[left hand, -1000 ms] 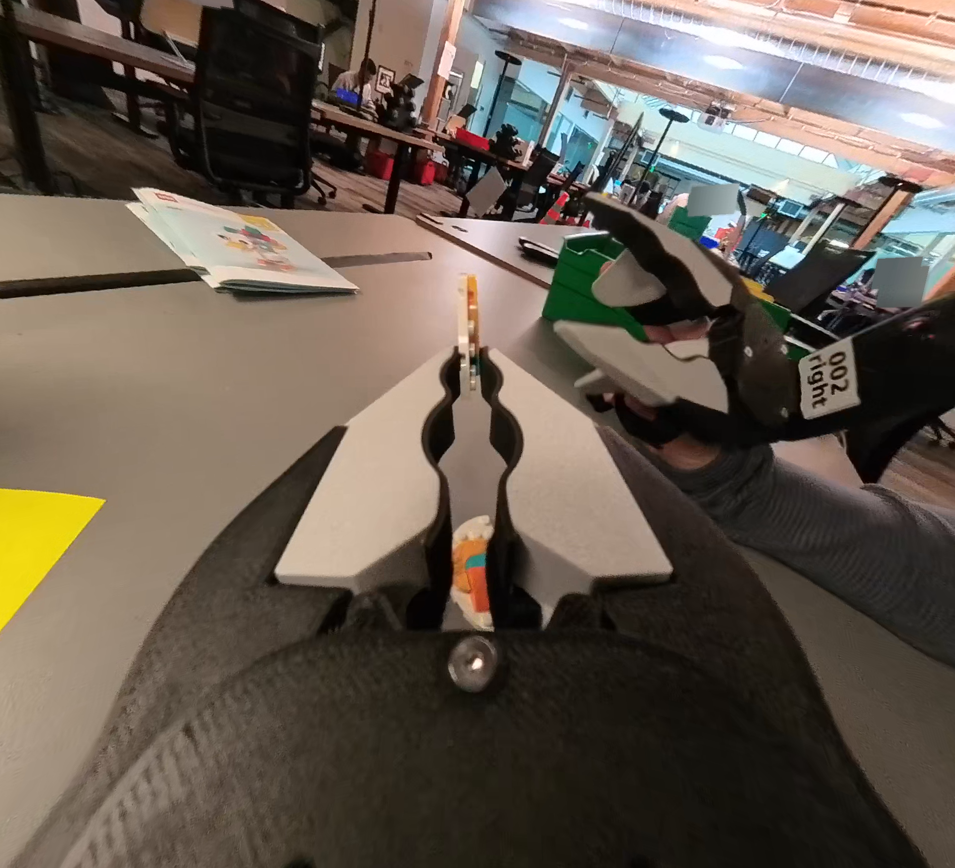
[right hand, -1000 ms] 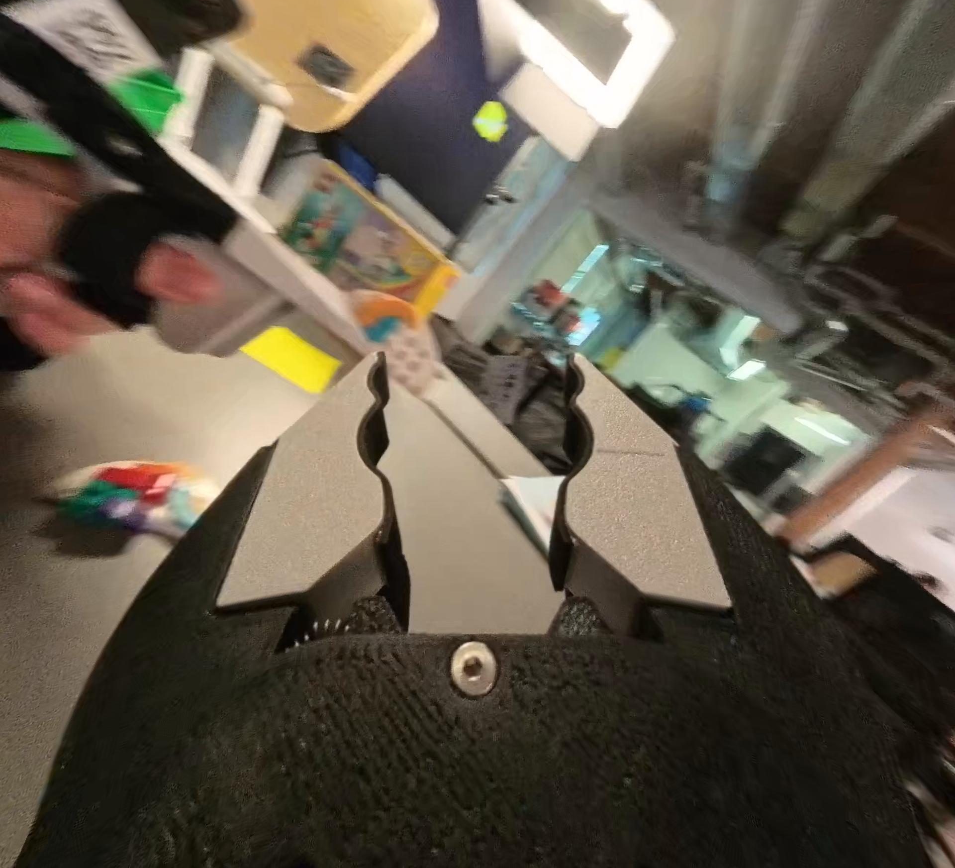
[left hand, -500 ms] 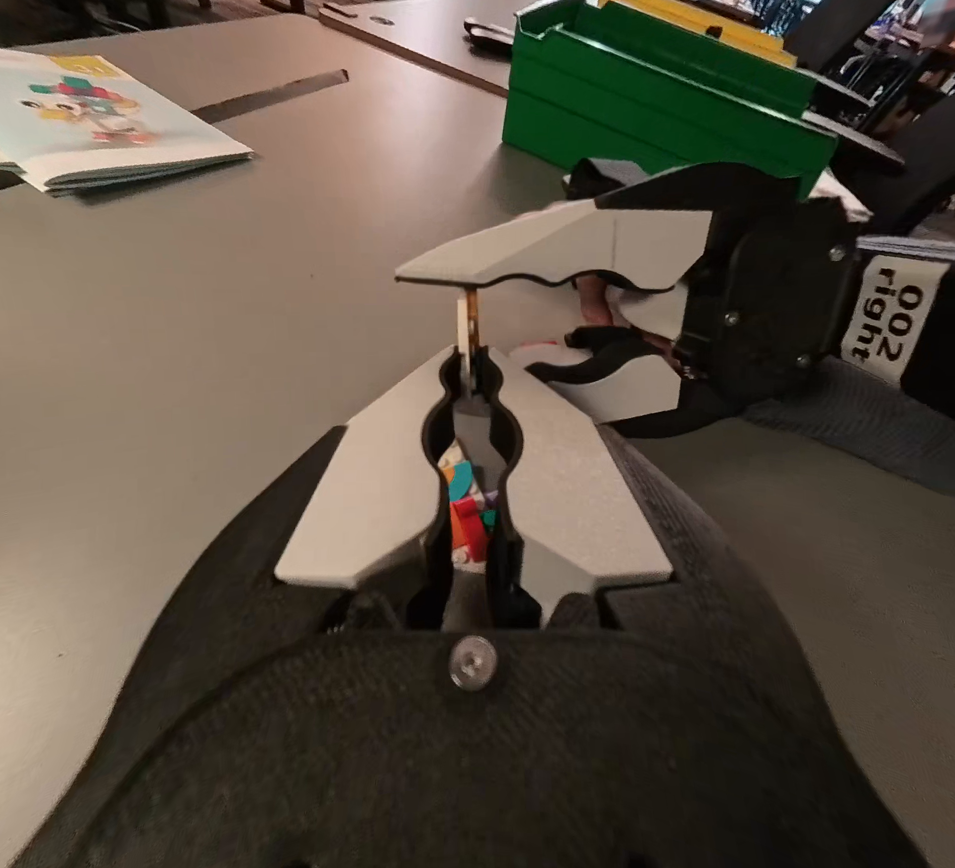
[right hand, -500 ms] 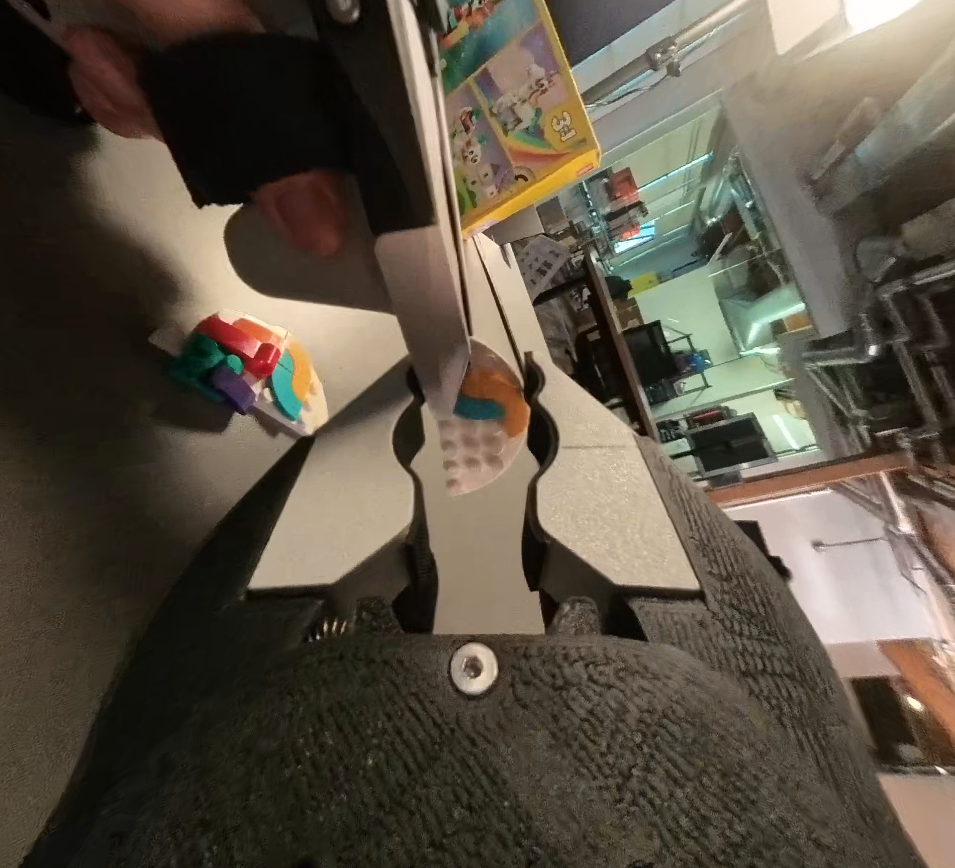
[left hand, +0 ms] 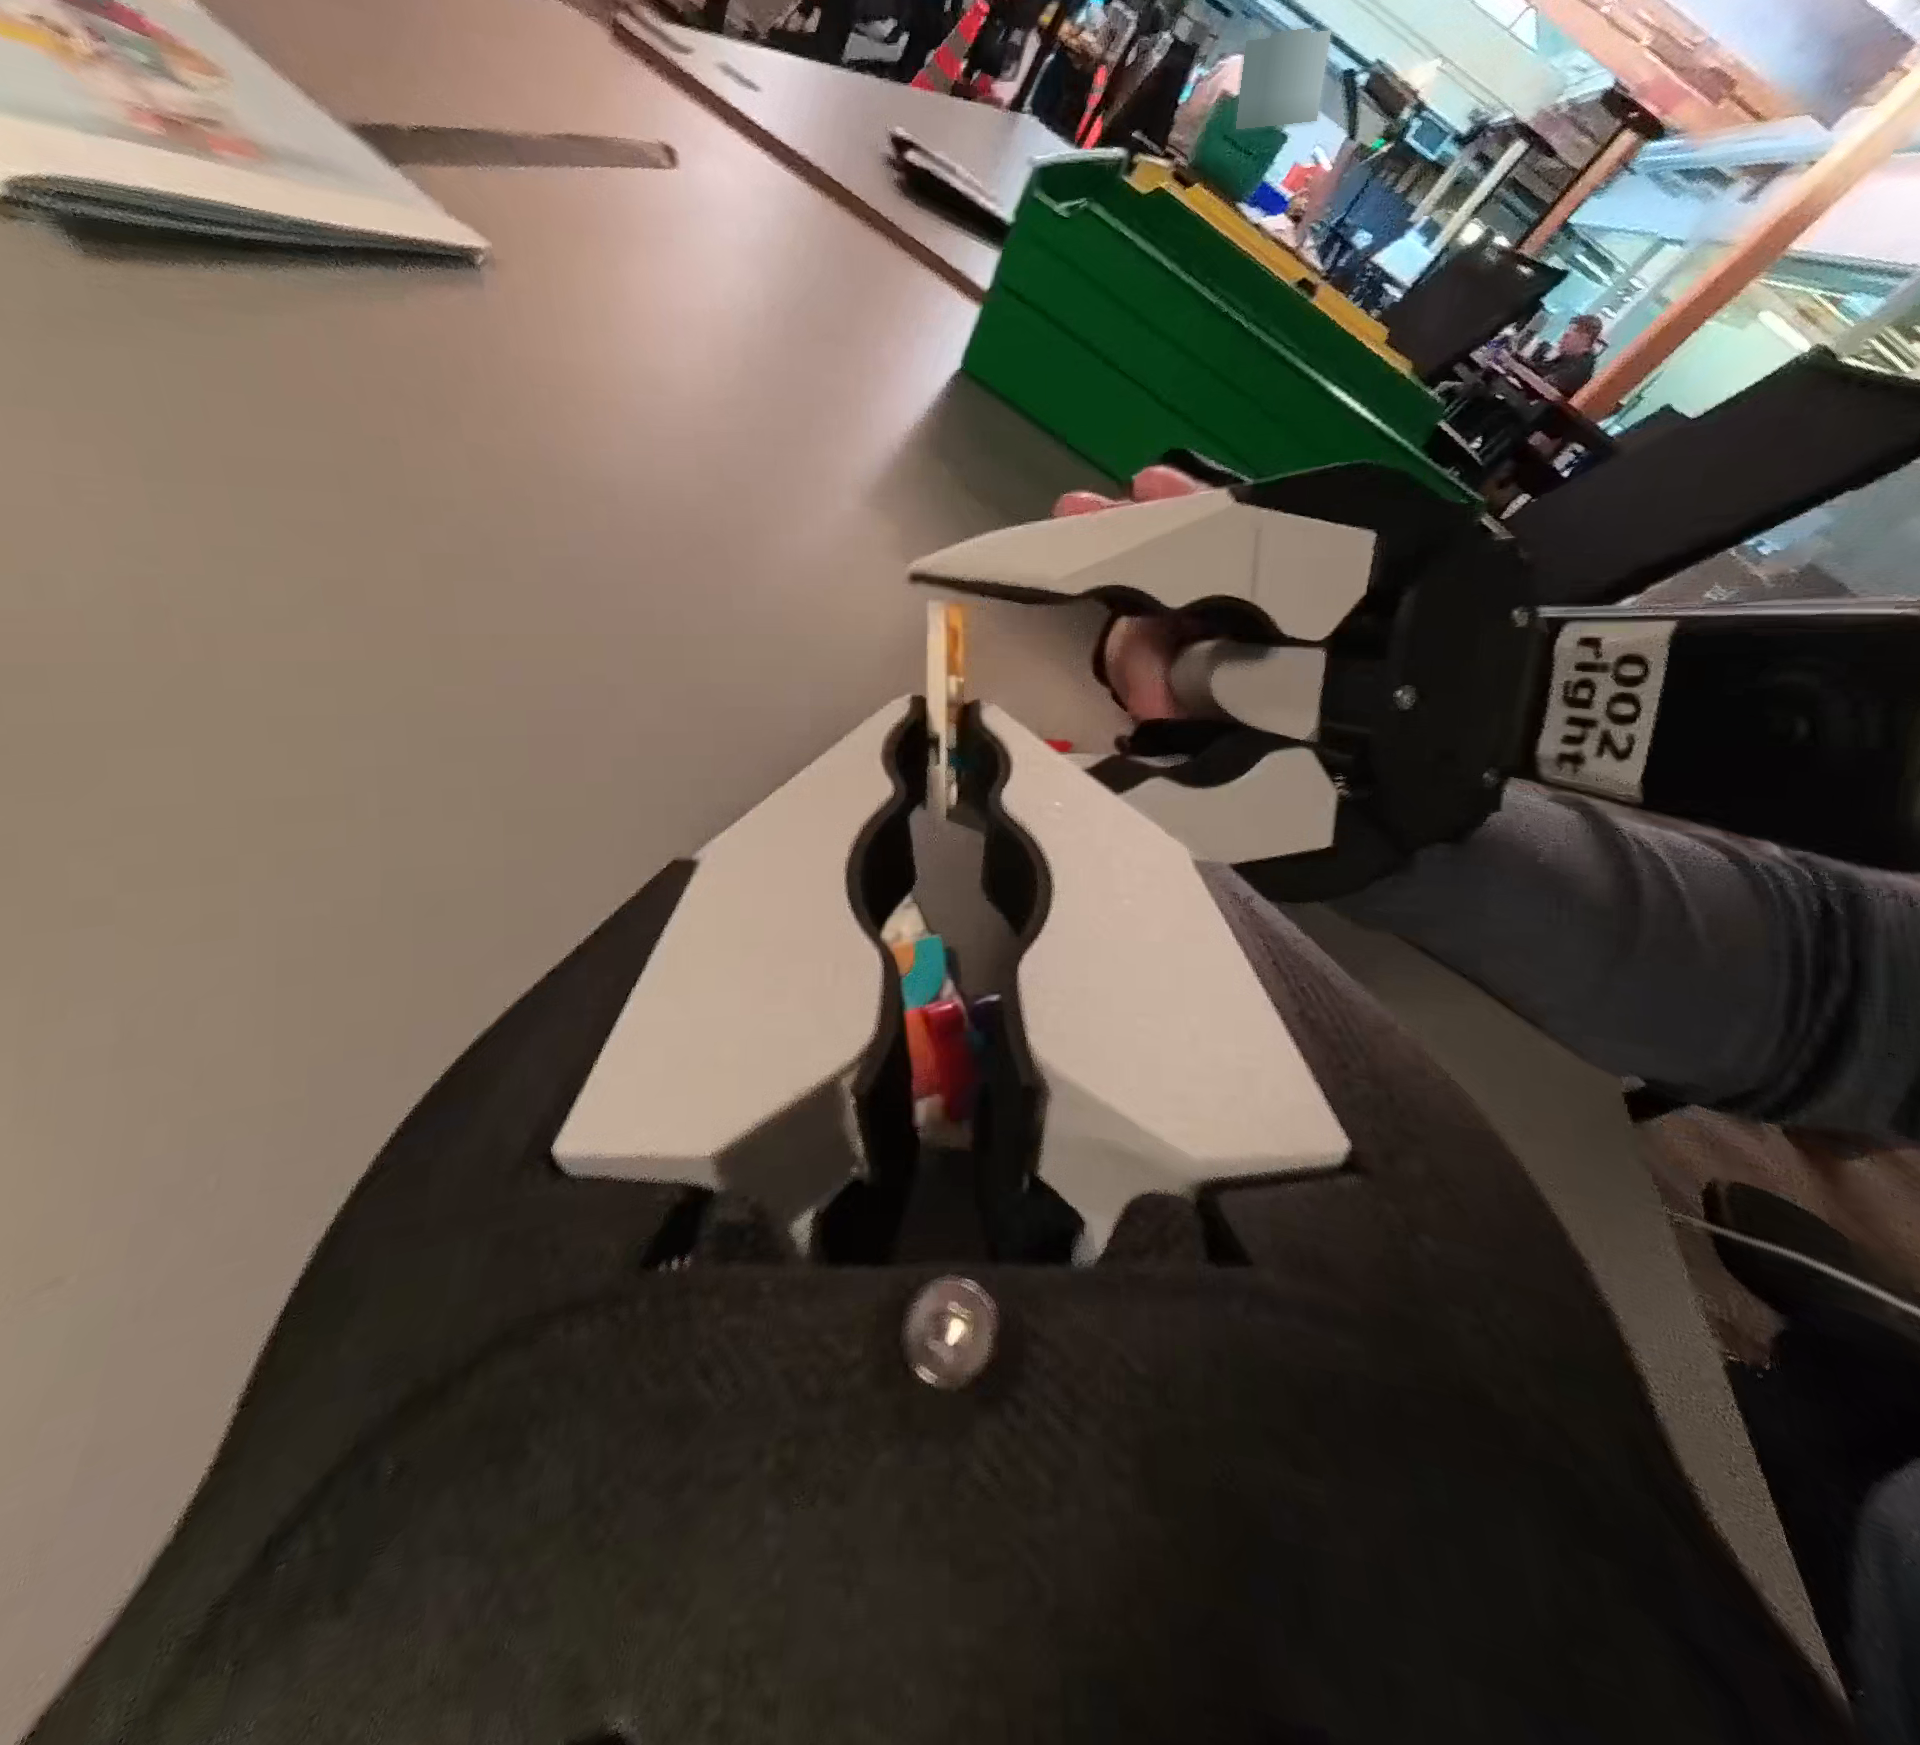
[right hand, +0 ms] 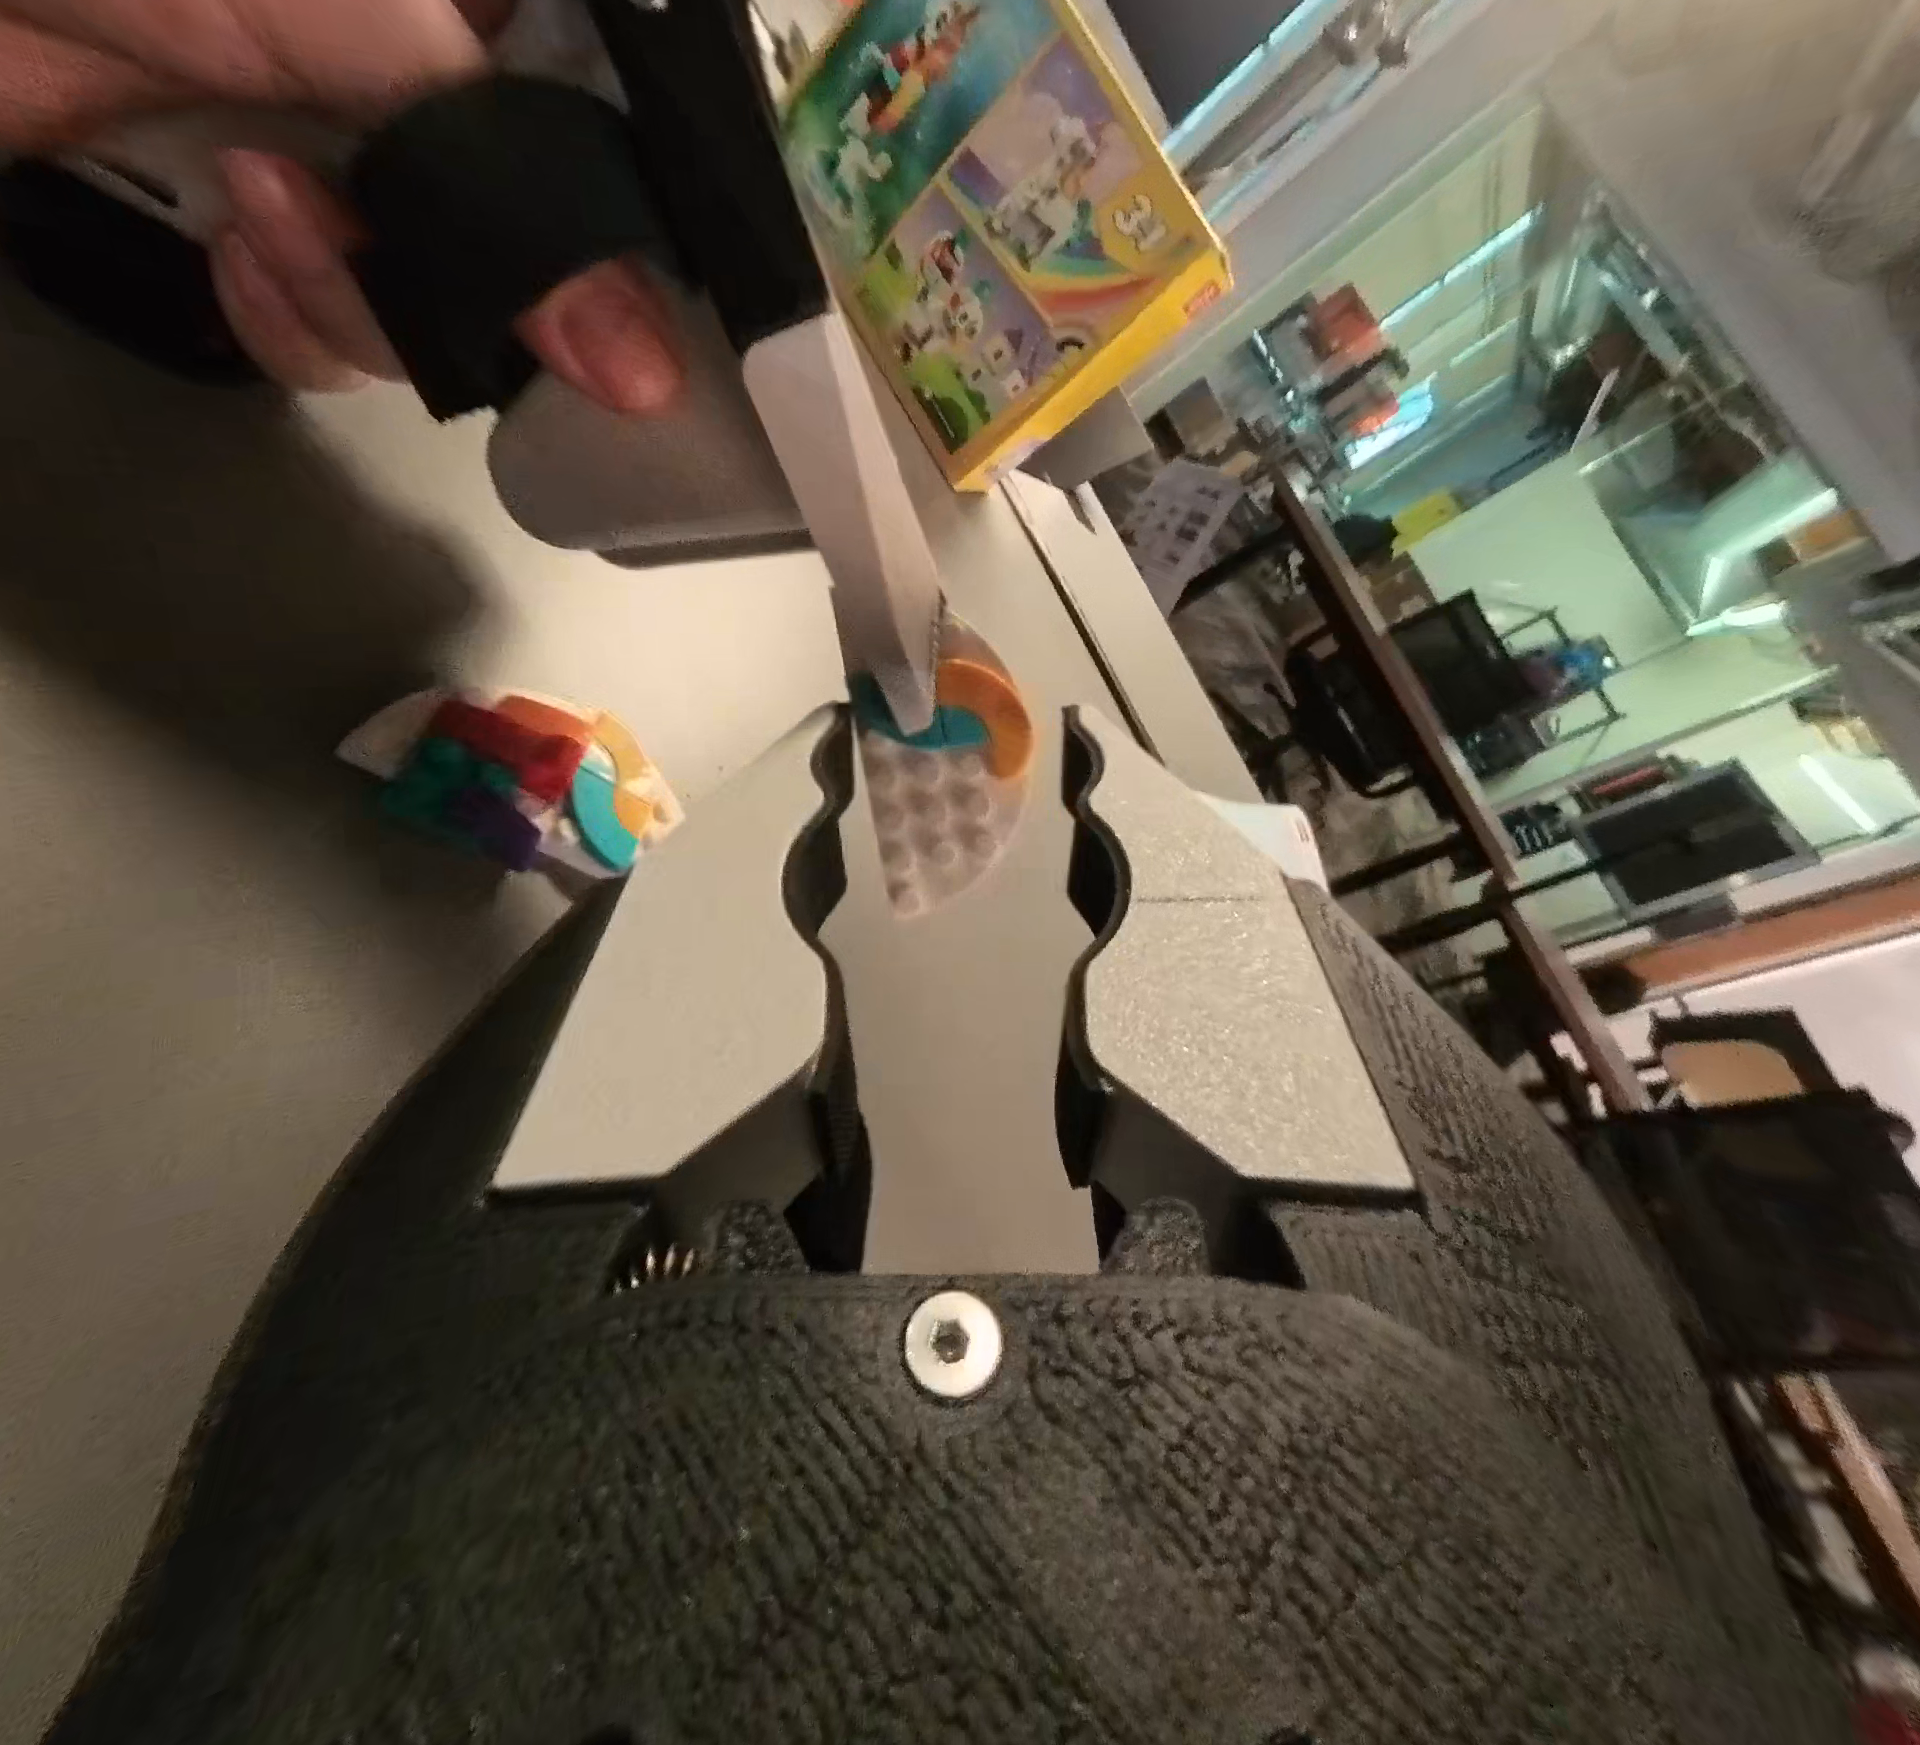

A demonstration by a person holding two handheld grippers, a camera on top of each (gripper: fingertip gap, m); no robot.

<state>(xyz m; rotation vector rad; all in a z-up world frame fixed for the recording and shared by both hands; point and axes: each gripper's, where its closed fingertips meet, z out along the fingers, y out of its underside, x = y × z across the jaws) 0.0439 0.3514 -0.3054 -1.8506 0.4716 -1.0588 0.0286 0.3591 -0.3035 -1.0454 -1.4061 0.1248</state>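
Left wrist view, read left to right.
- A printed paper booklet with a pale cover point(left hand: 156, 116) lies flat at the far left of the grey table top point(left hand: 416, 500).
- The left gripper point(left hand: 948, 721) is pressed together on a white half-round studded plate carrying orange and teal arcs point(left hand: 945, 656). The plate is seen edge-on and upright, and it rises clear of the fingertips.
- The right gripper point(left hand: 1003, 667) comes in from the right with its fingers spread, one finger above the plate's top edge and one lower down.
- A stack of green plastic bins point(left hand: 1174, 345) stands farther back on the right.

Right wrist view, read left to right.
- A small cluster of red, teal, purple and white bricks point(right hand: 509, 791) rests on the table, apart from both grippers.
- The plate's studded face is turned toward the camera, between the open fingertips.
- The plate's straight edge runs top to bottom, touching or just beside the left-hand finger; which of the two cannot be told.
- The curved edge faces the other finger, with a clear gap between them.
- The left gripper holds the plate from above, across its two faces.
- A yellow-edged cardboard toy box point(right hand: 997, 189) stands behind.

Relation noted: the plate lies inside the right gripper's opening, and that gripper's closing line crosses the plate's width, edge to edge.
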